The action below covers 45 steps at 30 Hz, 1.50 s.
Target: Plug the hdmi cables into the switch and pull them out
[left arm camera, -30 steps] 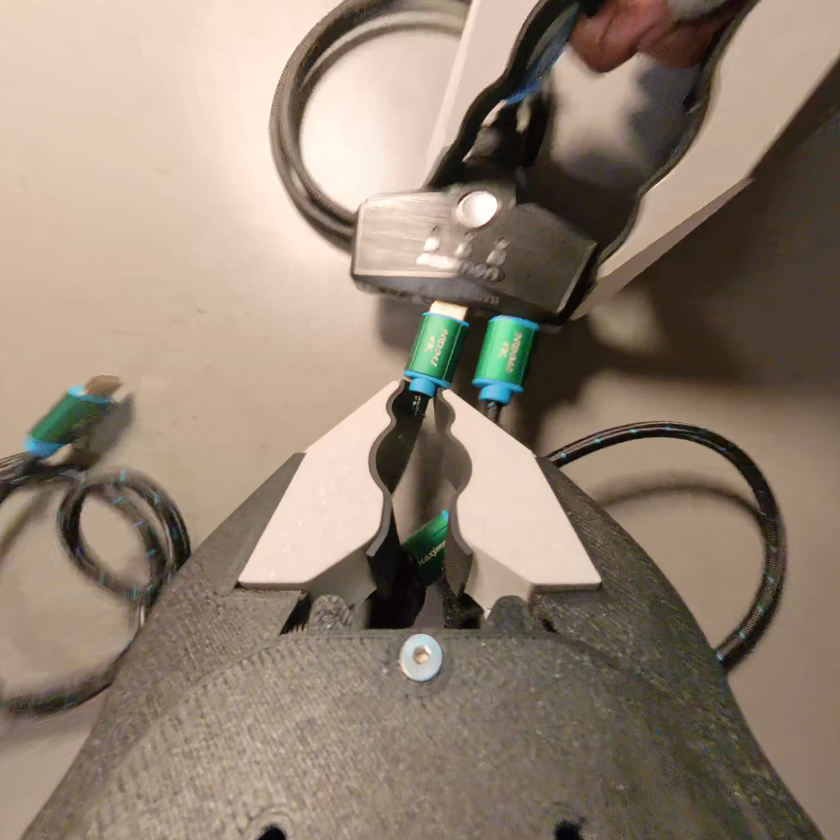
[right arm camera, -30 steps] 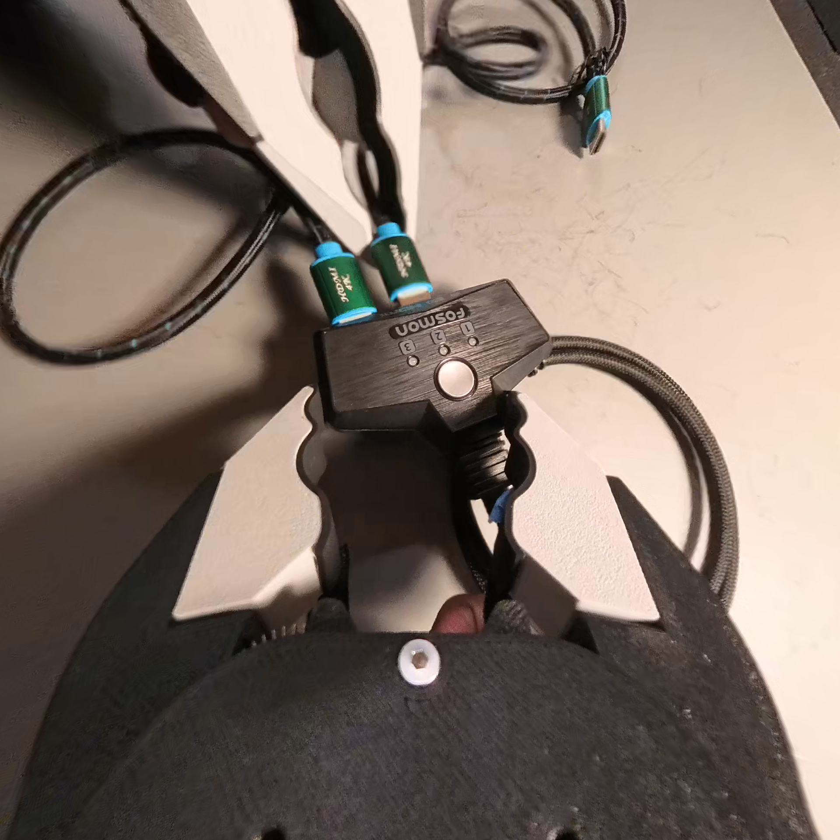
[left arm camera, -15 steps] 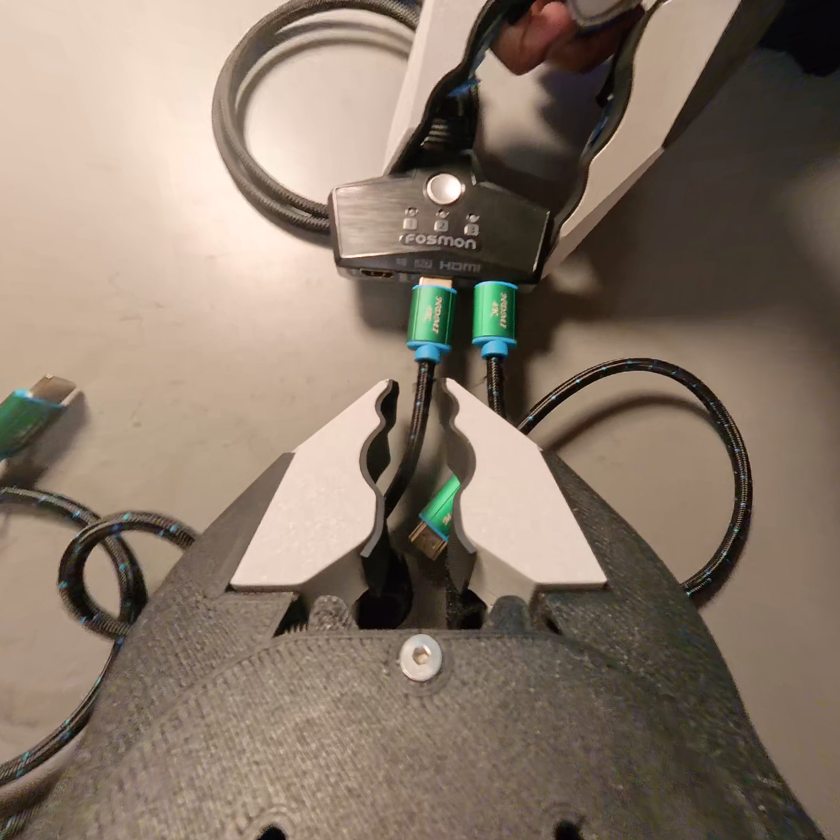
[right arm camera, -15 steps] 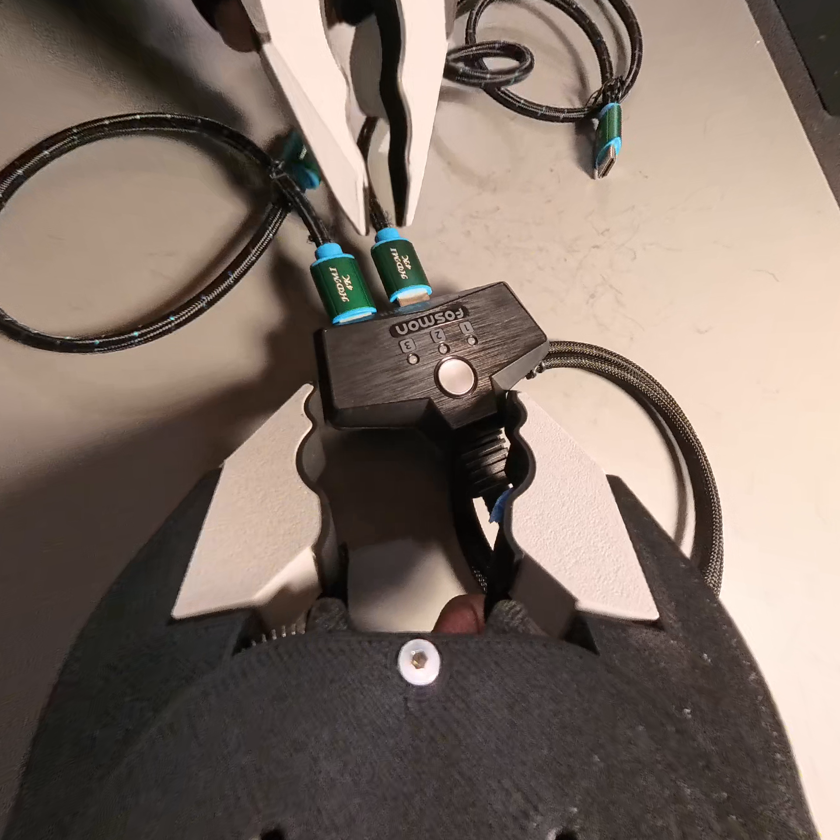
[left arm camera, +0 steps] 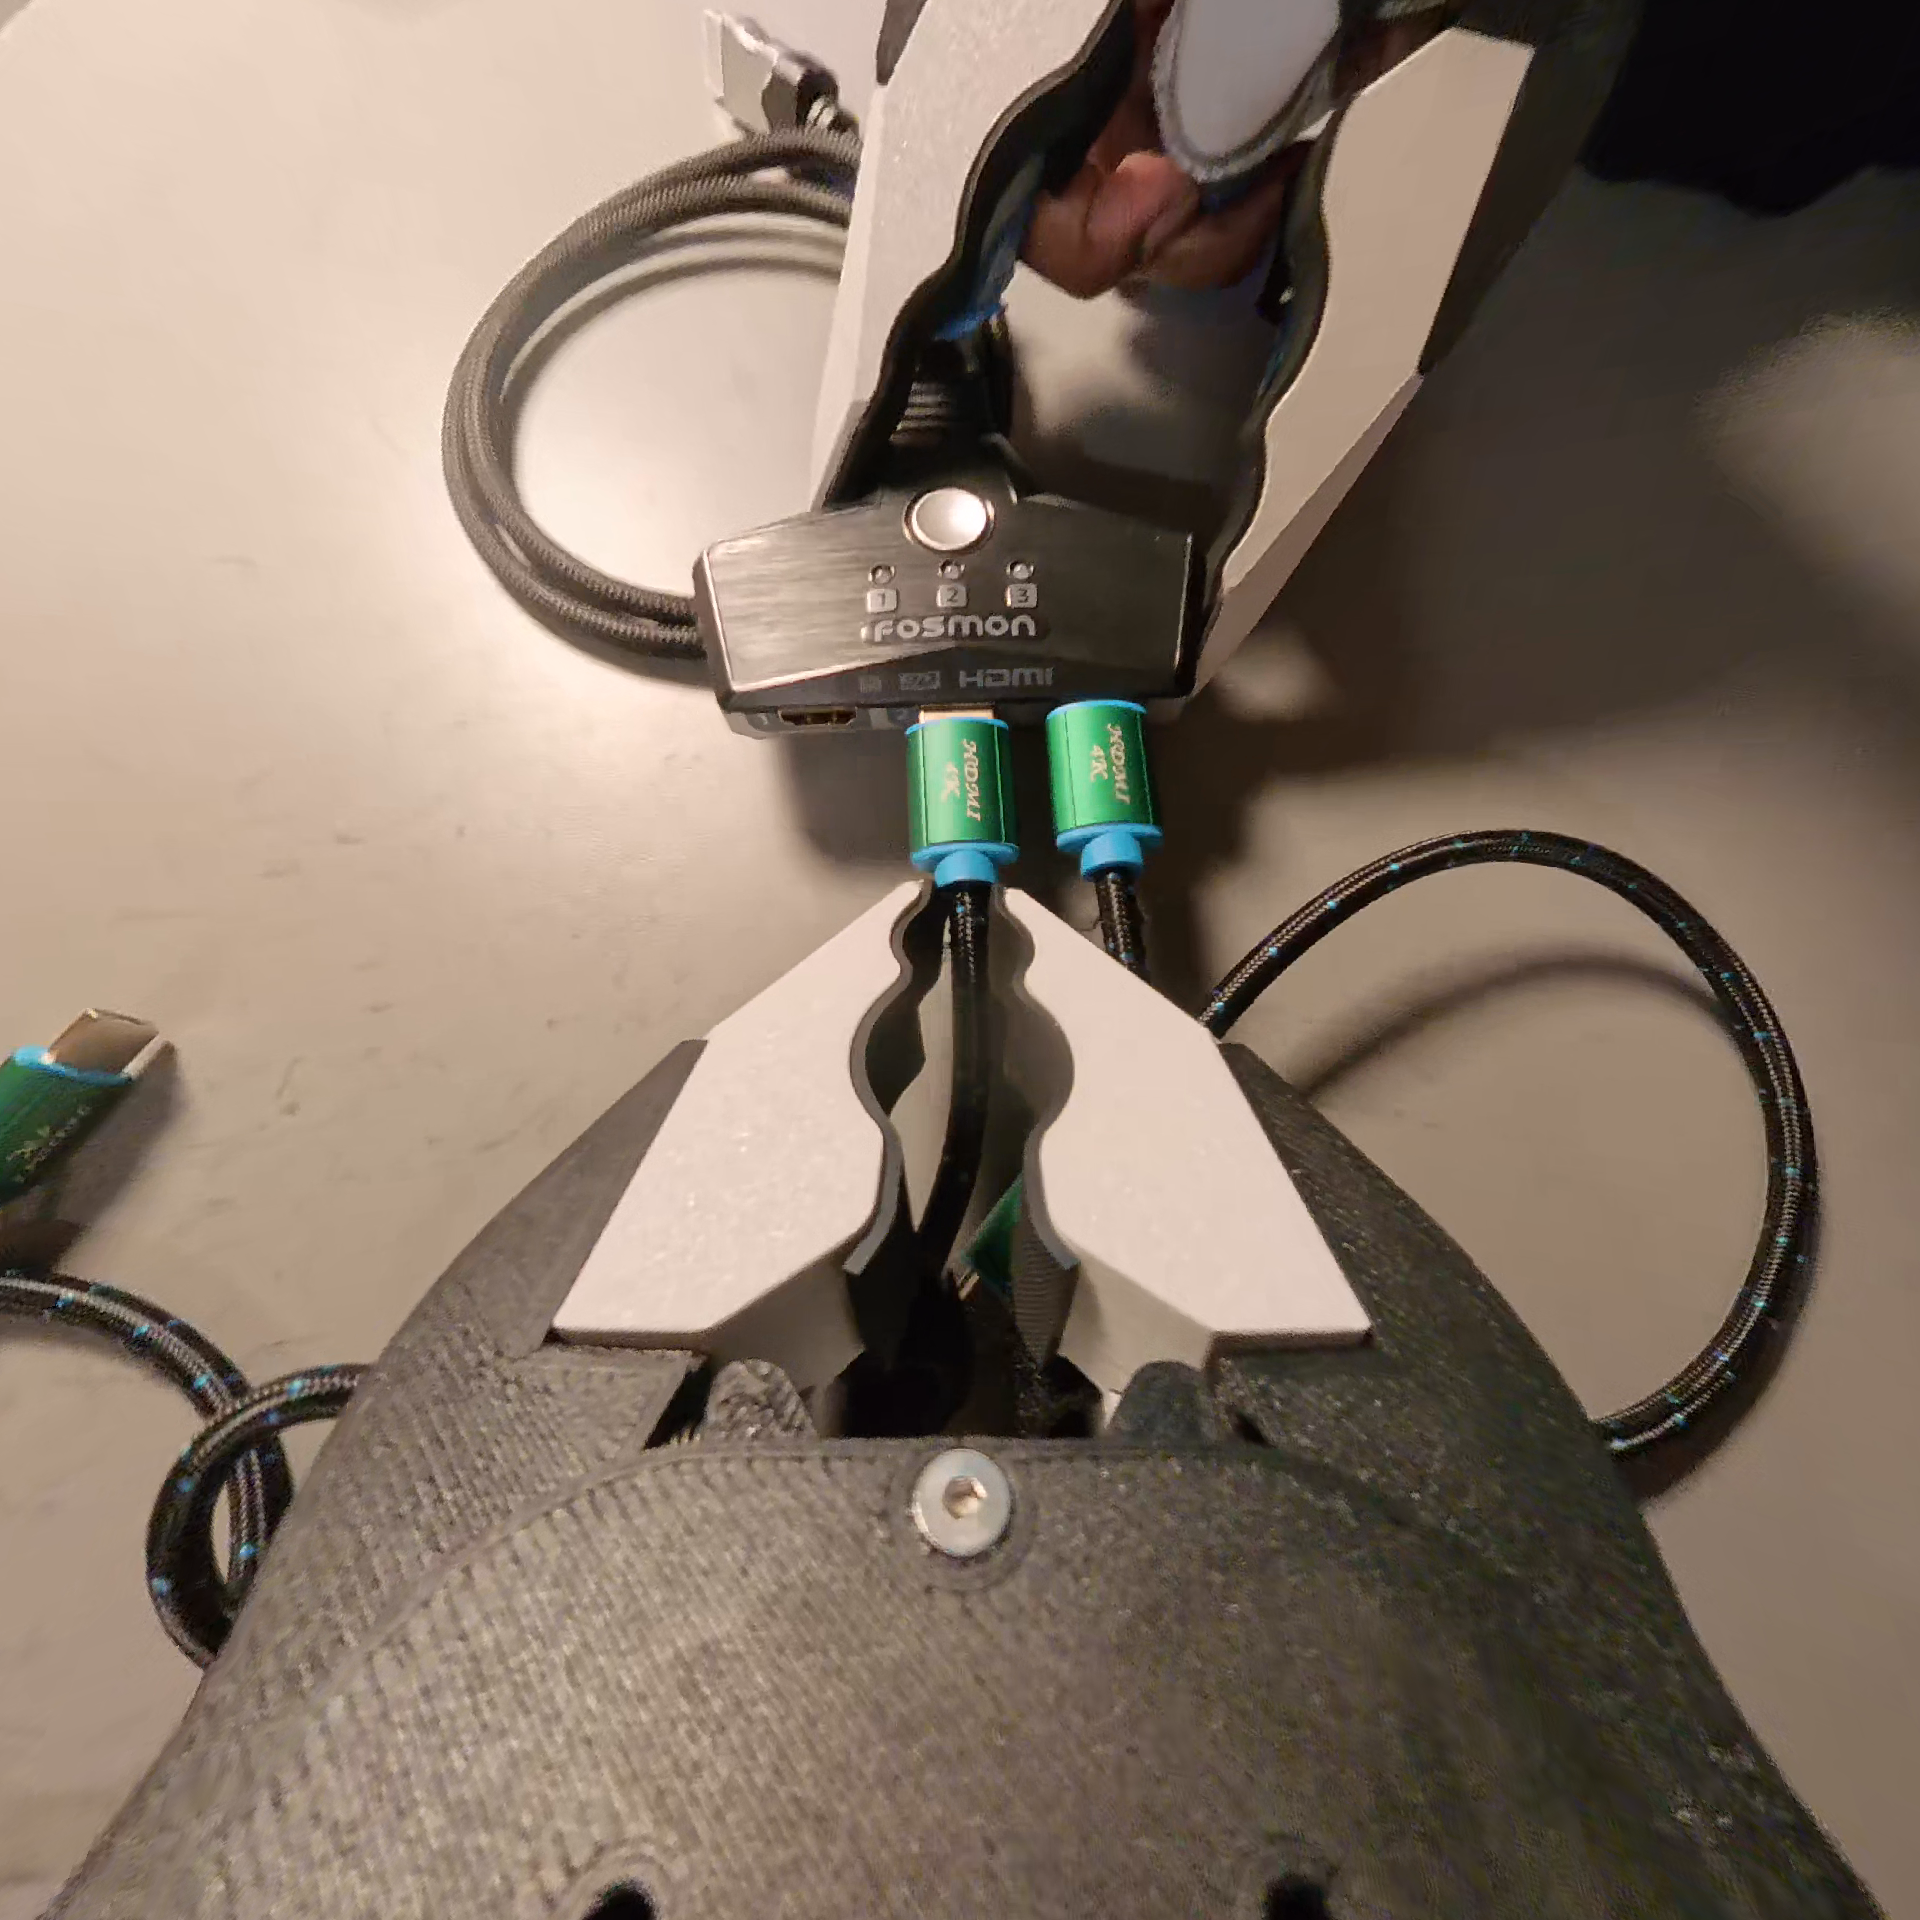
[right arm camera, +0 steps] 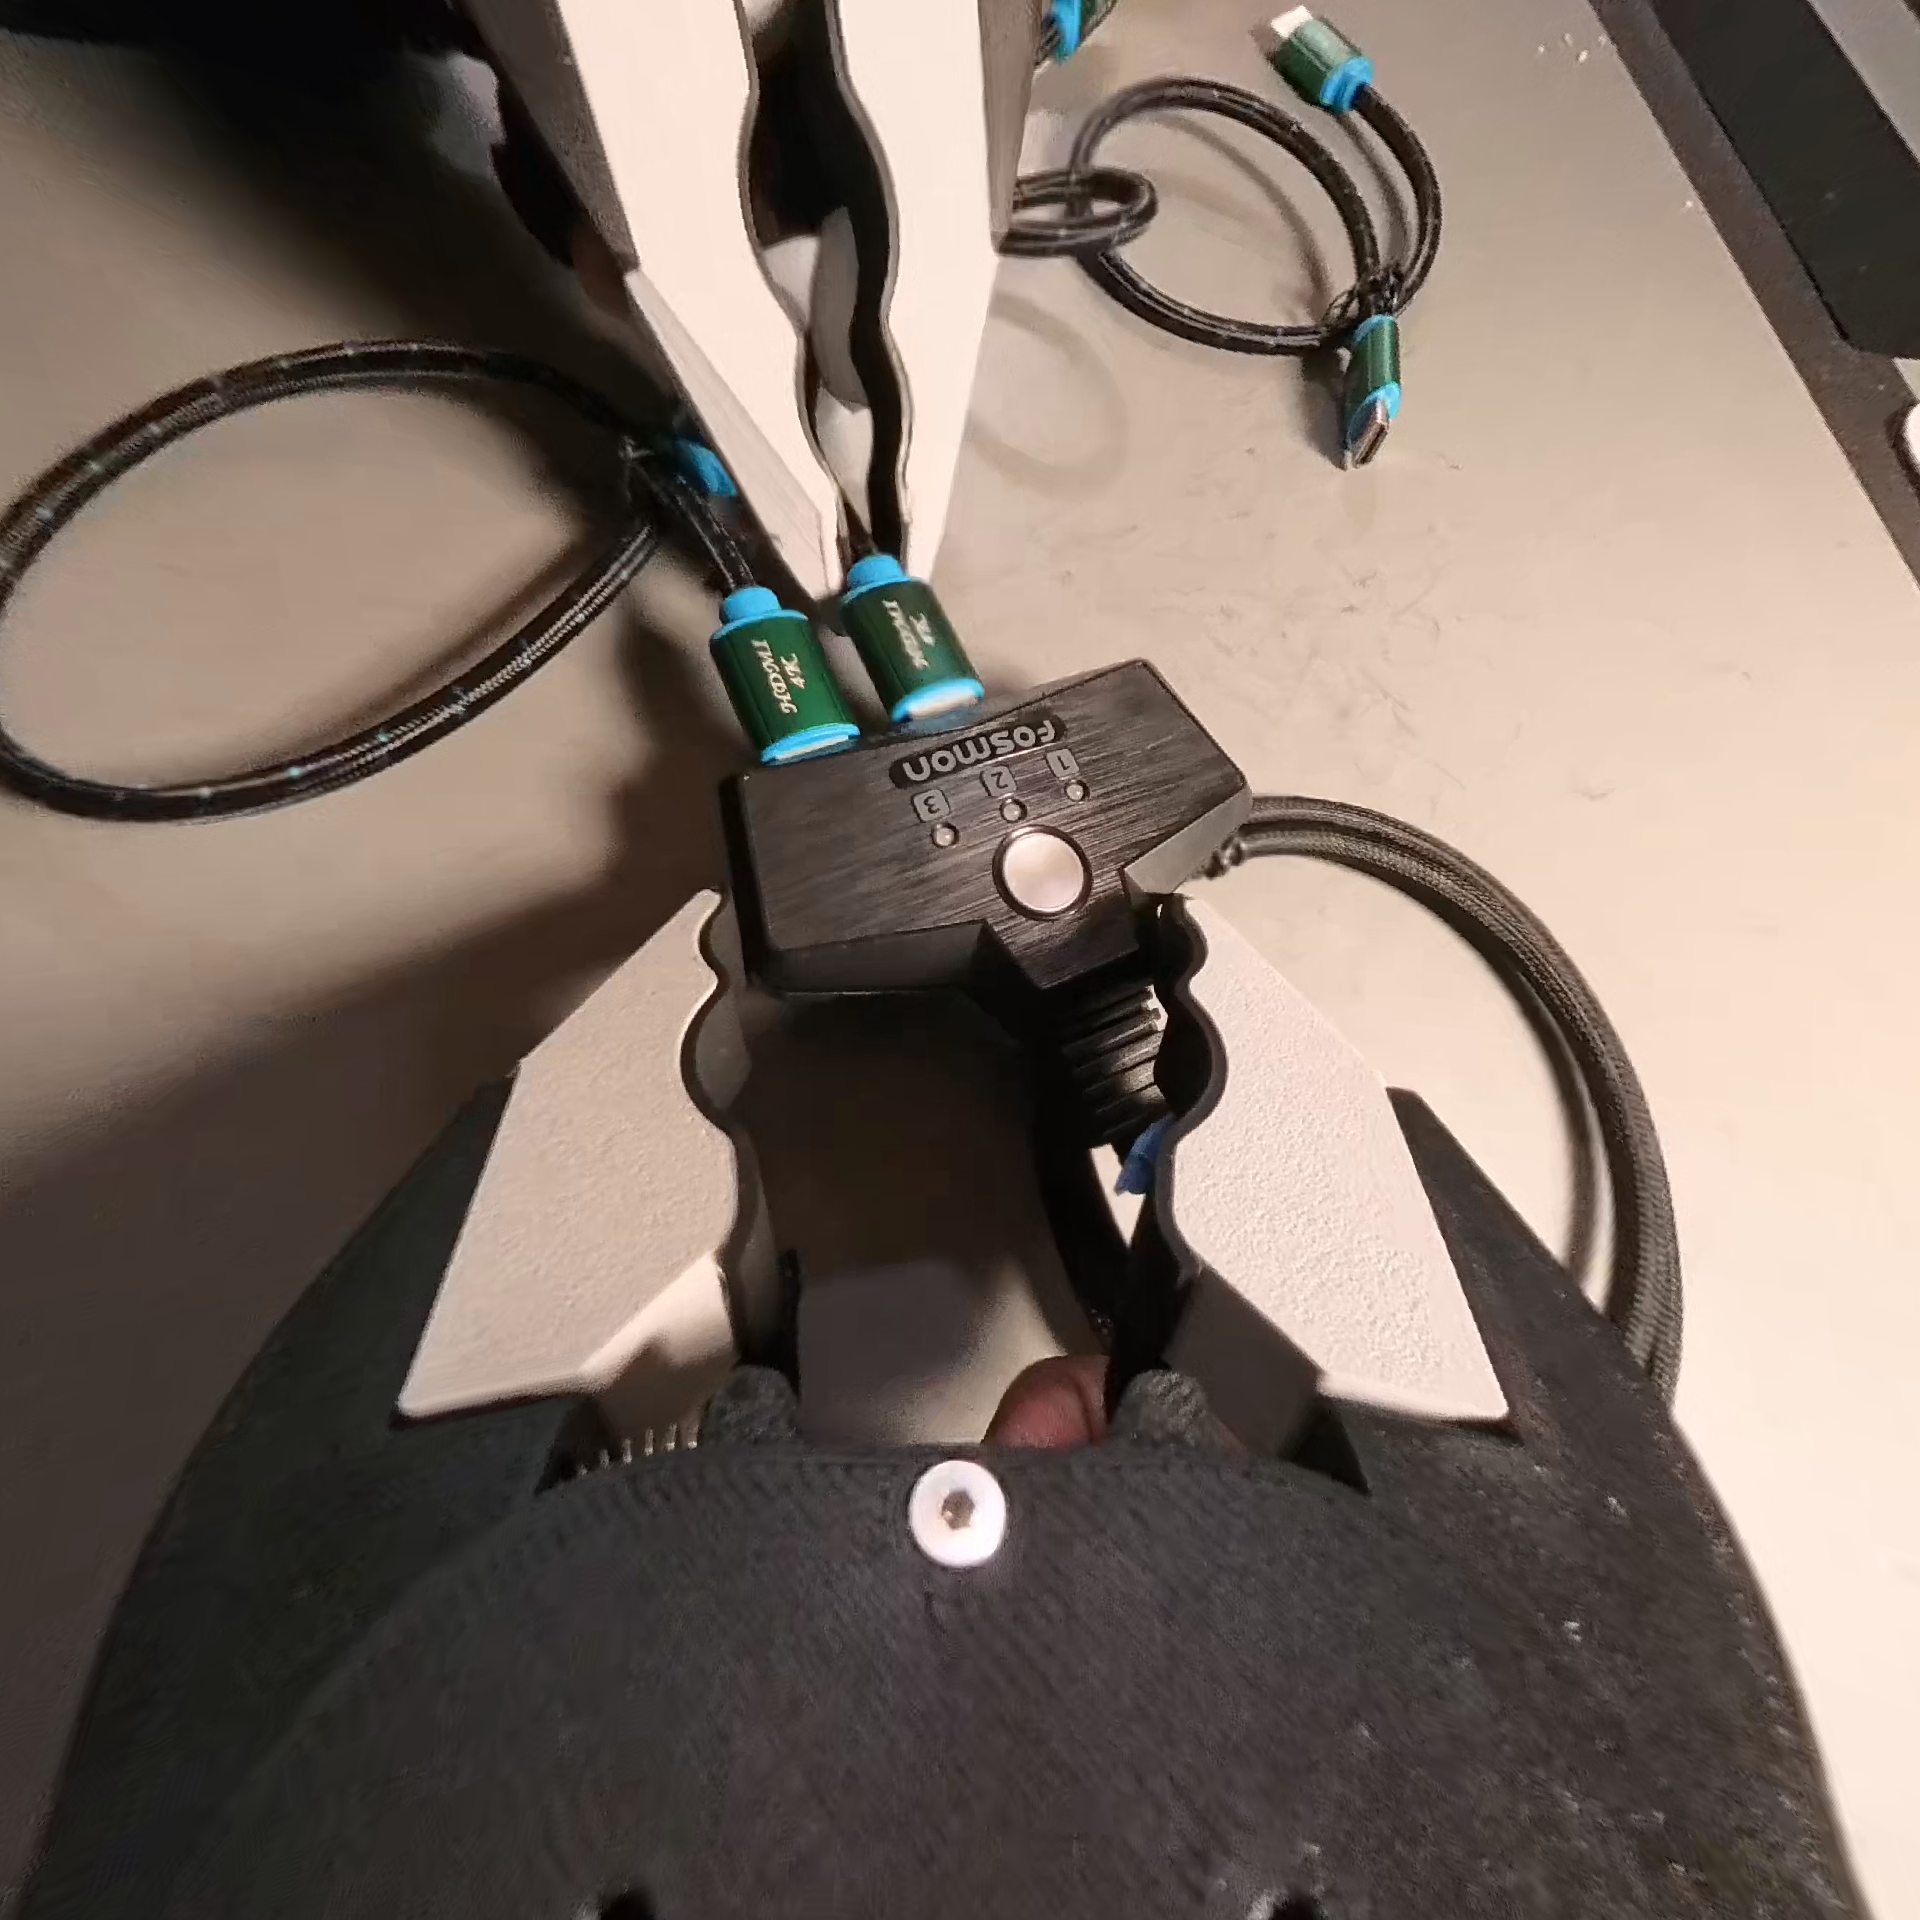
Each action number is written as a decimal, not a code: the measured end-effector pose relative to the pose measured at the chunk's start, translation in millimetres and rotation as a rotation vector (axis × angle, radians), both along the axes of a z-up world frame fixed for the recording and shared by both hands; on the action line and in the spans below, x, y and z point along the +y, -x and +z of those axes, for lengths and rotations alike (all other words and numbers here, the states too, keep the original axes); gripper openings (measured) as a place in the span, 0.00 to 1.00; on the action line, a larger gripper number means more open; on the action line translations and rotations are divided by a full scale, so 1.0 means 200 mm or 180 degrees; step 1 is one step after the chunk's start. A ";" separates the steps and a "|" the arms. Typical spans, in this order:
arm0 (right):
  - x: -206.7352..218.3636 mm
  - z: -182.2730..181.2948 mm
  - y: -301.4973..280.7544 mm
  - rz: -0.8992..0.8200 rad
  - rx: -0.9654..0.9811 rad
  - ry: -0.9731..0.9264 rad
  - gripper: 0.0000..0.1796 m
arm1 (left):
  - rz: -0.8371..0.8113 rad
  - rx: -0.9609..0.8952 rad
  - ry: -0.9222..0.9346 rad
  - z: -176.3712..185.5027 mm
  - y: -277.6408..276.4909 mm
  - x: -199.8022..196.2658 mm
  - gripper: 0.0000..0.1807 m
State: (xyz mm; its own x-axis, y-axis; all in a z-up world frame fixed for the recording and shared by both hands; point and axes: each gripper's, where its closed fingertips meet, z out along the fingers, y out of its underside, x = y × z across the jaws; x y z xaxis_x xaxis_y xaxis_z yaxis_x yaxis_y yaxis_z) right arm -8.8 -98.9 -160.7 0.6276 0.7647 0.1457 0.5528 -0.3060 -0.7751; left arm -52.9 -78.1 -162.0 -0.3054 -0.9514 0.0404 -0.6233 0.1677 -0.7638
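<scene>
Middle plug part-seated in the switch, held across the worktop

The switch (left arm camera: pixel 945 613) is clamped at its rear in the right tool (right arm camera: pixel 951 997) above the worktop (left arm camera: pixel 312 520). Two green plugs sit in its ports; the middle plug (left arm camera: pixel 958 795) shows bare metal, so it is judged mid-insertion or mid-withdrawal. Its cable (left arm camera: pixel 961 1039) is pinched just behind the plug by the left tool (left arm camera: pixel 961 904), pointed straight at the ports. A straight pull or push along the port is called for next.

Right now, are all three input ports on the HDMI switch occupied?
No: in the left wrist view the HDMI switch holds two green plugs, and its leftmost port gapes empty.
</scene>
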 end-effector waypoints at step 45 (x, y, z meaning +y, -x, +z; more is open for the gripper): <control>-0.06 0.23 -0.01 0.0383 0.0635 -0.0207 0.40 | -0.0110 0.0020 -0.0552 -0.03 0.21 0.54 0.08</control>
